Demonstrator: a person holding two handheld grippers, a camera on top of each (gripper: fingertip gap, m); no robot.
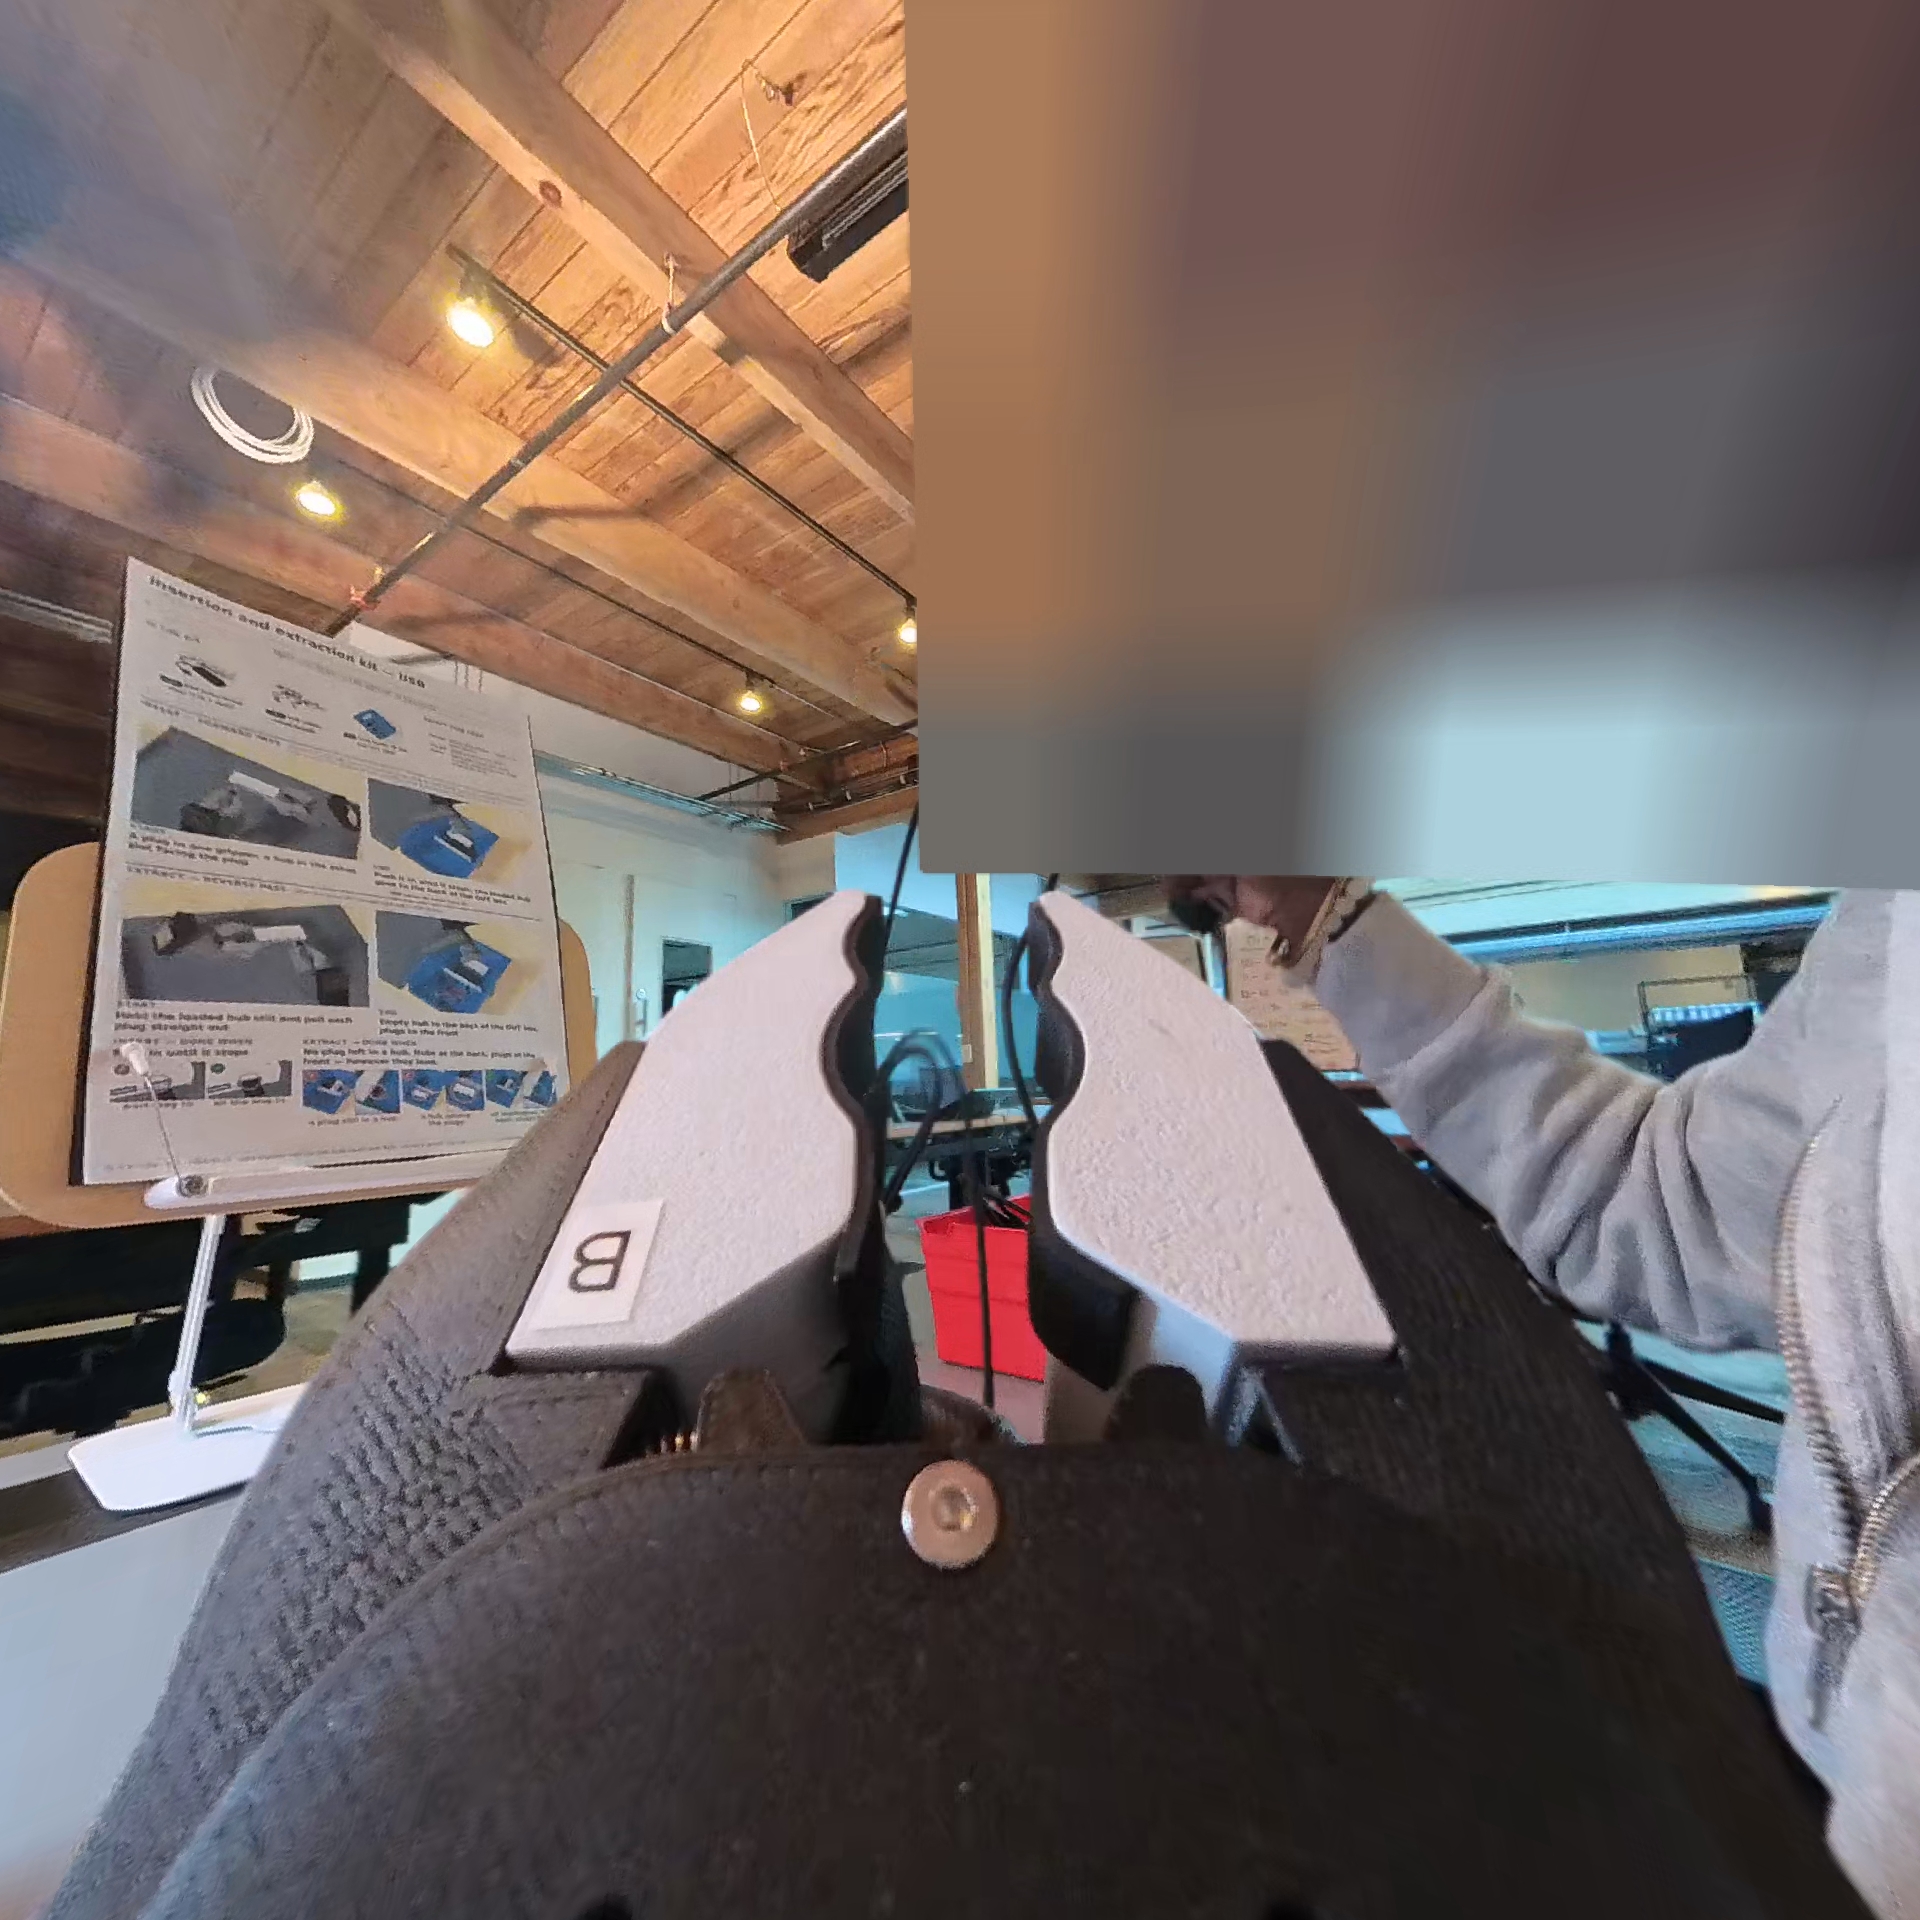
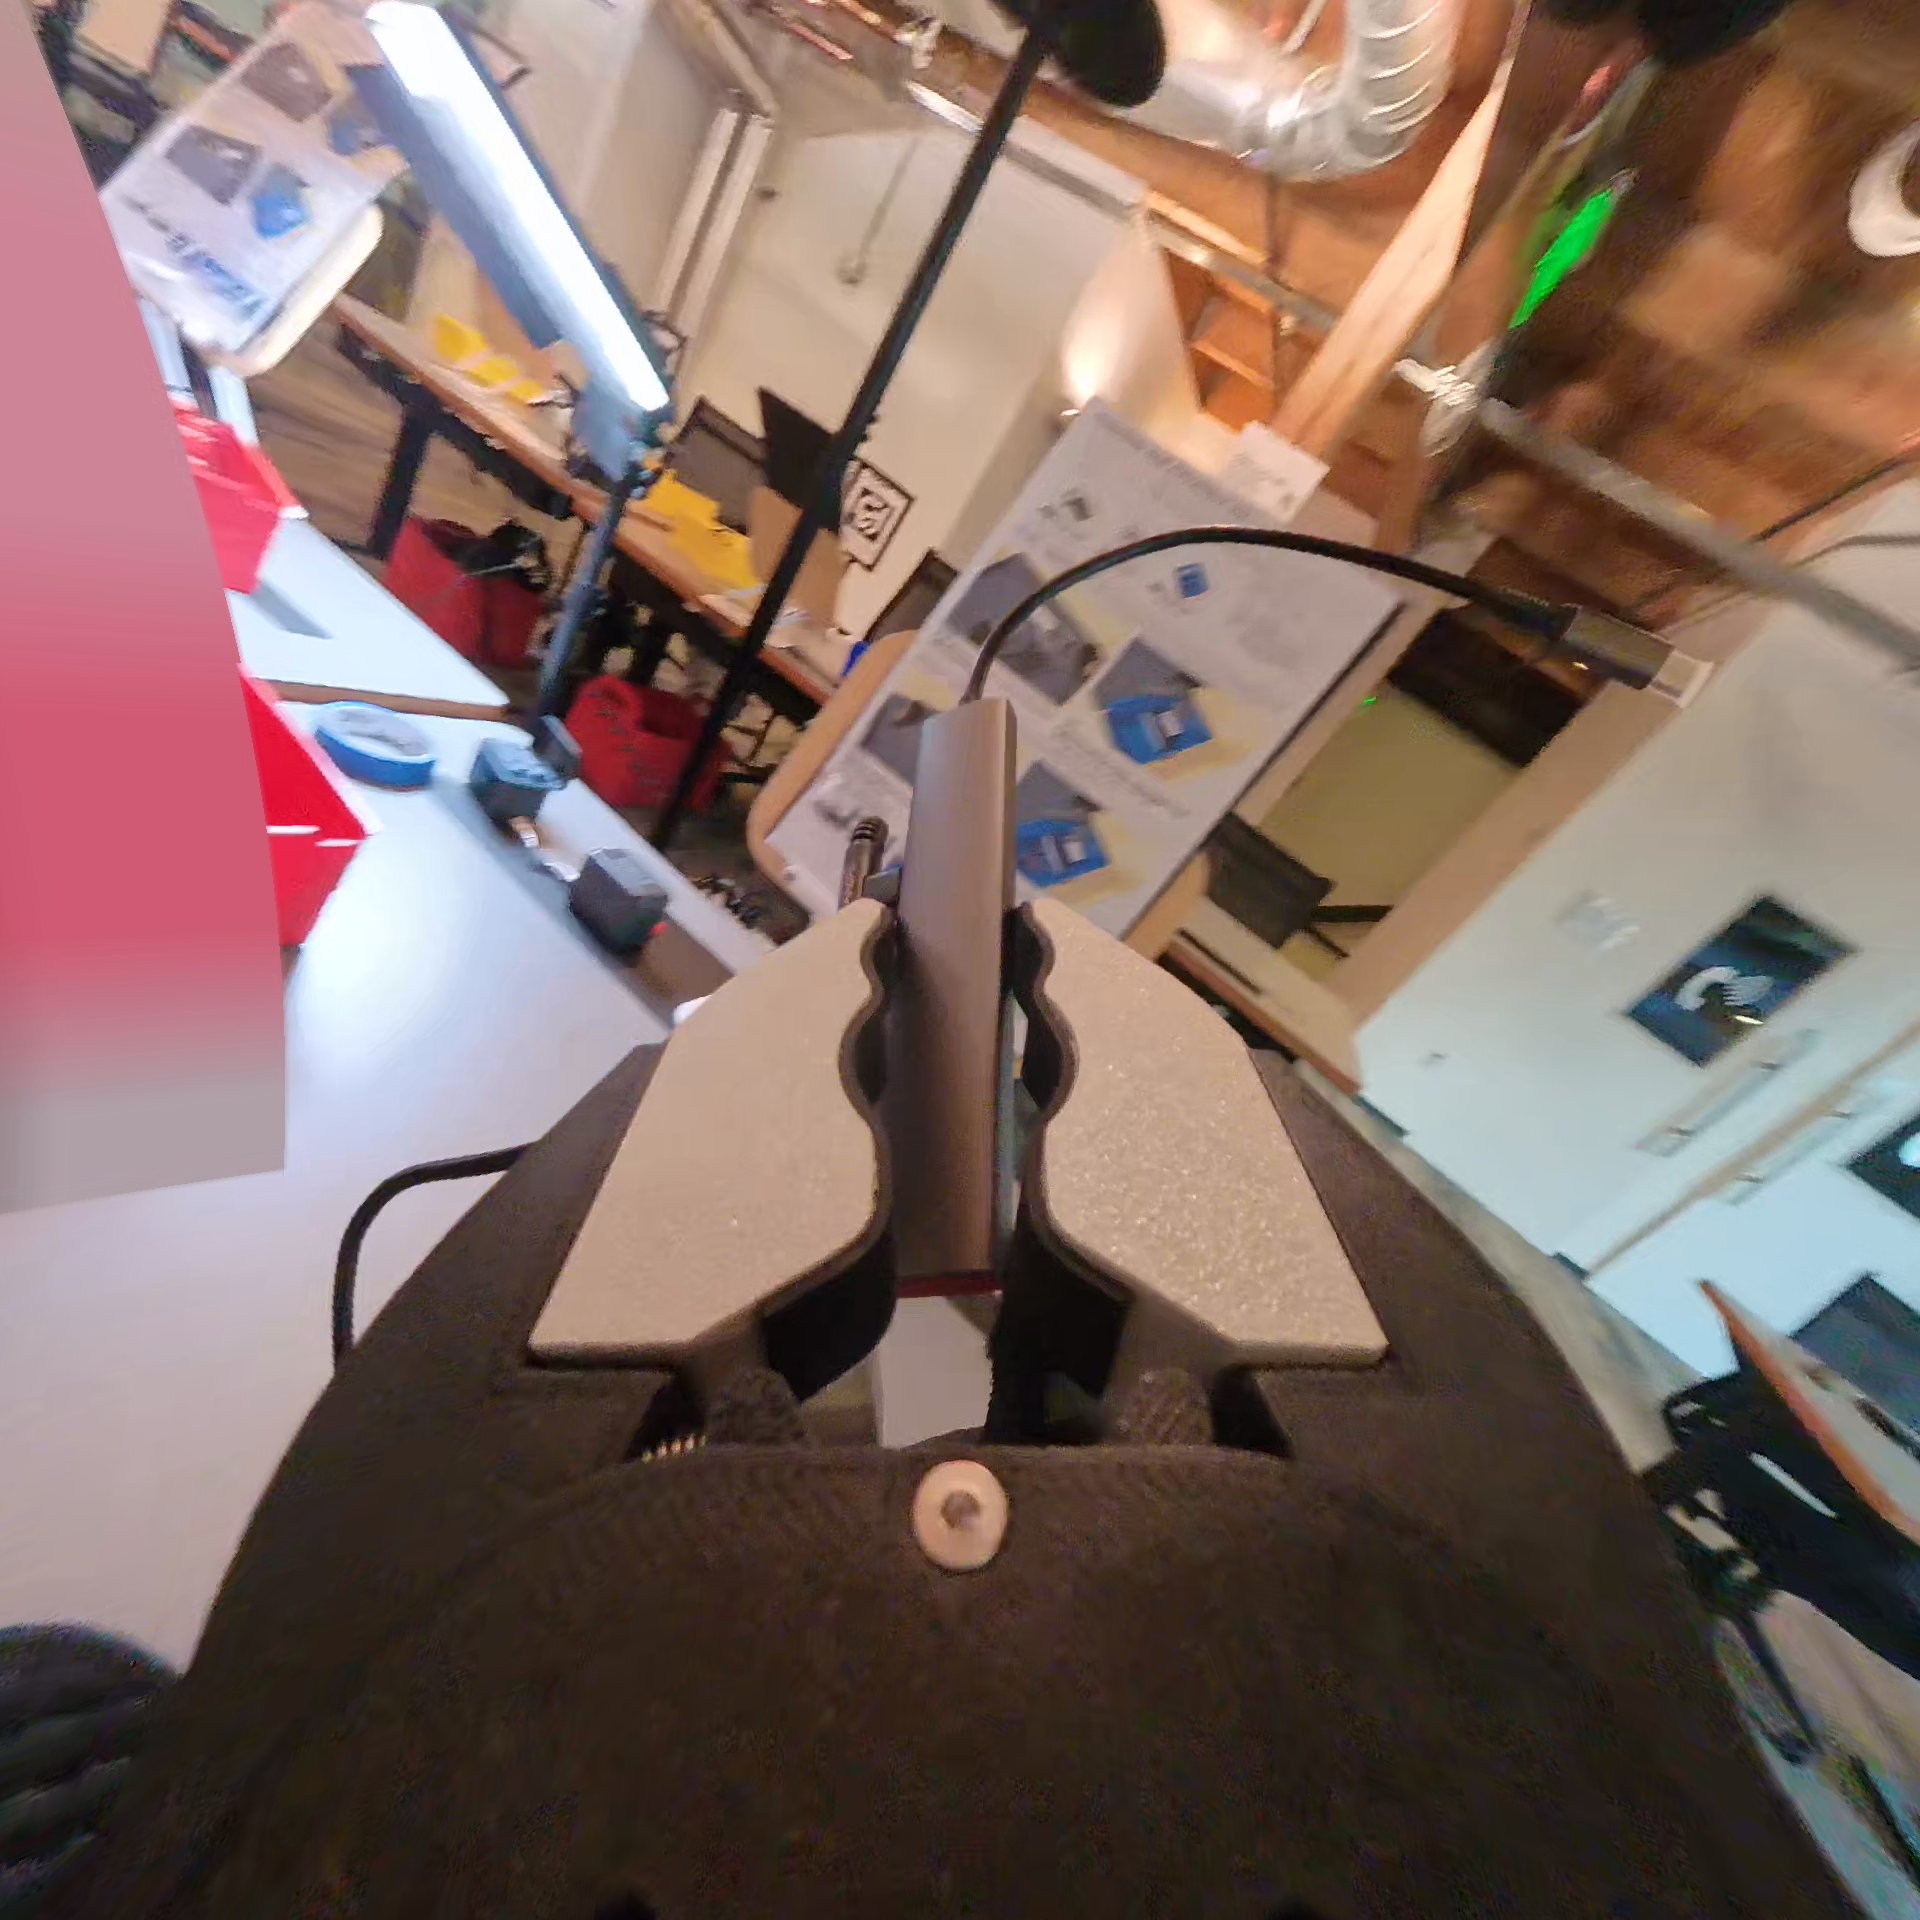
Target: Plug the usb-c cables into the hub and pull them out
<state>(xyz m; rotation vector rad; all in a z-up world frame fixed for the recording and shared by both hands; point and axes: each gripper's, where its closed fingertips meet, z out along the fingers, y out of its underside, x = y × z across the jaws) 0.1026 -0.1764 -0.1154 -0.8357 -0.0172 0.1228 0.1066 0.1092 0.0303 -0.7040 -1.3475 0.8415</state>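
In the right wrist view my right gripper (image 2: 951, 920) is shut on a slim dark grey hub (image 2: 951, 997), held lengthwise between the fingers and tilted up off the white table (image 2: 436, 997). The hub's own black lead (image 2: 1195, 540) arcs from its far end to a metal plug (image 2: 1616, 644) in the air. A black usb-c plug (image 2: 868, 847) sits against the hub's left side. In the left wrist view my left gripper (image 1: 961, 914) points upward with its jaws apart. Thin black cables (image 1: 1013, 1049) hang in the gap, unclamped.
A person's grey sleeve (image 1: 1558, 1143) is at the right. An instruction sheet on a stand (image 1: 322, 883) is at the left, and a red bin (image 1: 982, 1288) lies beyond the fingers. Red bins (image 2: 301, 810), a blue tape roll (image 2: 374, 743) and black adapters (image 2: 618, 899) sit on the table. Across from one pair of fingers to the other is roughly 35 cm.
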